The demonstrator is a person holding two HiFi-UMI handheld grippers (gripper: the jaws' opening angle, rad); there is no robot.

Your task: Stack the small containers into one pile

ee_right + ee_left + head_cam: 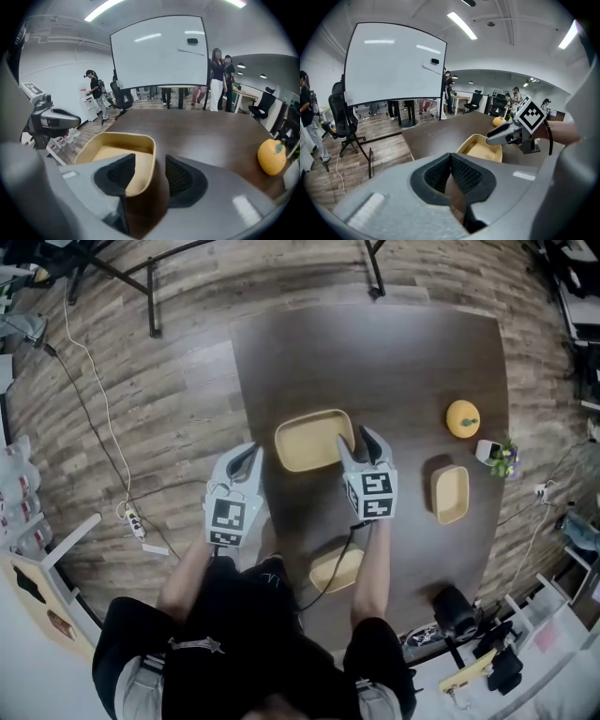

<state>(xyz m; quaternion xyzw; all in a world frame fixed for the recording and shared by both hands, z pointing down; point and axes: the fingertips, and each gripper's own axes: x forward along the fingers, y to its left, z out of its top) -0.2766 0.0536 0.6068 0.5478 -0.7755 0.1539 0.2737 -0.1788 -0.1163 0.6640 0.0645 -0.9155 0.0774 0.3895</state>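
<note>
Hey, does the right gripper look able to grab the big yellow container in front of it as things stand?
Probably yes. The right gripper has its fingers open astride the yellow container at its corner wall, not yet pressing it, and nothing else lies between them.

Bright, even light from ceiling strips [461,24] glints on the whiteboard [159,51], desk [394,362] shadows are soft, and every view bends at its edges.

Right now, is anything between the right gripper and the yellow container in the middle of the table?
Nothing visible does. The right gripper has its jaws apart astride the near wall of the yellow container, one pad inside, one outside. The left gripper is off the container's other side, clear of it.
</note>
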